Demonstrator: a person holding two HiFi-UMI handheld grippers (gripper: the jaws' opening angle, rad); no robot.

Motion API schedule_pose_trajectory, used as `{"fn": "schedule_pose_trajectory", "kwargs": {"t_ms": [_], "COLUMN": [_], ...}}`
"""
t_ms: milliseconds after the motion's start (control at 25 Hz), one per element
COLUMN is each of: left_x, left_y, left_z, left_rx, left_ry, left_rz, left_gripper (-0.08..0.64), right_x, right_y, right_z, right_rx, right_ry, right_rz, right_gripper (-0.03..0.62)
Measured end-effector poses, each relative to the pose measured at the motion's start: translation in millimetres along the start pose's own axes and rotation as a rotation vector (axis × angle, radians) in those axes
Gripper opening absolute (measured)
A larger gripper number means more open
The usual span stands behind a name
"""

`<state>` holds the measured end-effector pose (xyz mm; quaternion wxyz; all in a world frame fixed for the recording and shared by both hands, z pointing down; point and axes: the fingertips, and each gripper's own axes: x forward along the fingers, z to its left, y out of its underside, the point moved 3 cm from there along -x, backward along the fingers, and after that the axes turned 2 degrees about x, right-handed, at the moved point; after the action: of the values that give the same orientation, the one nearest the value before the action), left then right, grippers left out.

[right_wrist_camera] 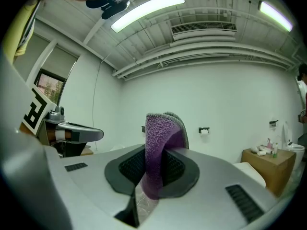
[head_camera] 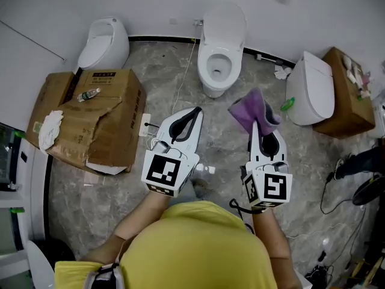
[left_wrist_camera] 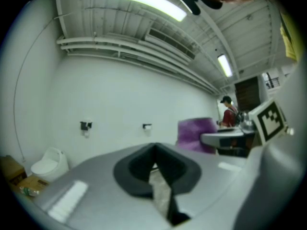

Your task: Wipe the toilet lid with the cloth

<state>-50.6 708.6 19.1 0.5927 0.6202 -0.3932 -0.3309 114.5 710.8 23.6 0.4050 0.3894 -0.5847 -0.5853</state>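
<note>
My right gripper (head_camera: pixel 256 124) is shut on a purple cloth (head_camera: pixel 252 109), which sticks up from between the pads (right_wrist_camera: pixel 178 161) as a folded strip (right_wrist_camera: pixel 158 139). My left gripper (head_camera: pixel 197 111) is shut with nothing in it, its pads (left_wrist_camera: pixel 169 169) pressed together. Both are held level above the marble floor. Ahead stands a white toilet (head_camera: pixel 219 65) with its lid (head_camera: pixel 227 18) raised against the wall. A second white toilet with its lid (head_camera: pixel 317 87) down stands to the right, just beyond the cloth. Neither gripper touches either toilet.
A torn cardboard box (head_camera: pixel 102 122) with a bottle (head_camera: pixel 88 94) and a white rag (head_camera: pixel 50 127) lies at the left, and behind it is a urinal (head_camera: pixel 103 42). A brown box (head_camera: pixel 348 95) stands at the far right. Cables (head_camera: pixel 328 191) cross the floor. A person (left_wrist_camera: pixel 229 111) stands in the distance.
</note>
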Motion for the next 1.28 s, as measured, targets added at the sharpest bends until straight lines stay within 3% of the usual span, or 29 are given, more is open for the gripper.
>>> {"fn": "schedule_pose_trajectory", "kwargs": {"t_ms": [200, 800, 1040, 1280], "left_x": [3, 81, 146, 250], "left_y": [3, 9, 28, 48], "left_z": [9, 52, 94, 160], "left_rx": [-0.004, -0.017, -0.024, -0.039], "left_ry": [-0.036, -0.017, 0.006, 0.057], "left_rz": [0.015, -0.007, -0.008, 0.021], "left_gripper": [-0.002, 0.000, -0.001, -0.001], "right_x": [5, 77, 141, 261], "right_y": [3, 7, 25, 39], "right_z": [-7, -41, -64, -94], "right_rx": [0.003, -0.021, -0.027, -0.012], "right_ry": [-0.008, 0.018, 0.054, 0.084], "right_rz": [0.009, 0.005, 0.018, 0.028], "right_gripper": [0.043, 0.043, 0.043, 0.043]}}
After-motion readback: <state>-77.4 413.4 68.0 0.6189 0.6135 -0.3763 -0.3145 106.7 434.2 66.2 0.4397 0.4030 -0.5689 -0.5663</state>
